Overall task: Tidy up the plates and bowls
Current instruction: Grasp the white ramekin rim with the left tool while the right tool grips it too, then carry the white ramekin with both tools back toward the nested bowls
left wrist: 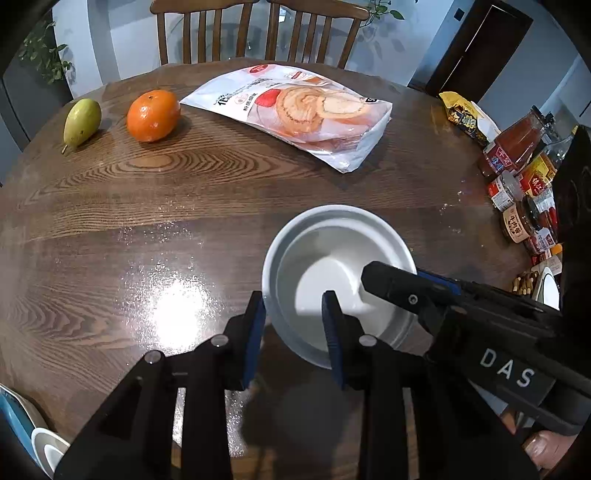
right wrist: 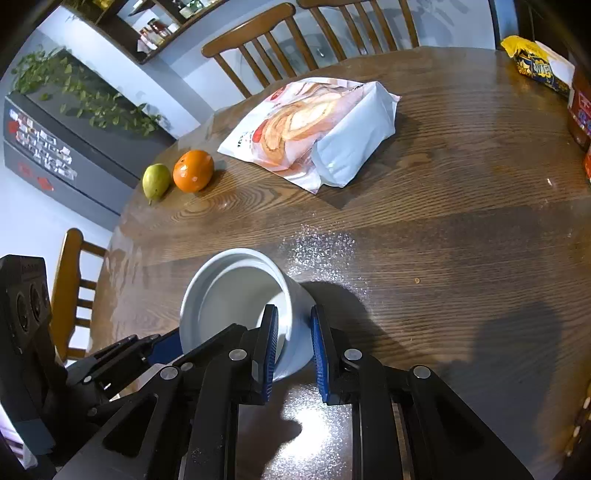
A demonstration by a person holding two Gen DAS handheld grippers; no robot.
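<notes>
A white bowl (left wrist: 332,258) (right wrist: 236,291) stands on the wooden table (left wrist: 147,206). My left gripper (left wrist: 293,299) straddles its near-left rim, one blue pad against the outside and the other inside. A gap shows between the inner pad and the wall, so it is open. My right gripper (right wrist: 293,308) grips the opposite side of the bowl, shut on the wall with one pad inside and one outside. In the left wrist view it reaches in from the right, one of its fingers (left wrist: 388,284) inside the bowl.
A pear (left wrist: 82,122), an orange (left wrist: 153,115) and a bag of bread (left wrist: 295,110) lie at the far side. Jars and bottles (left wrist: 524,184) crowd the right edge beside a snack packet (left wrist: 465,114). More dishes (left wrist: 40,443) sit at the lower left. Chairs (left wrist: 258,29) stand behind.
</notes>
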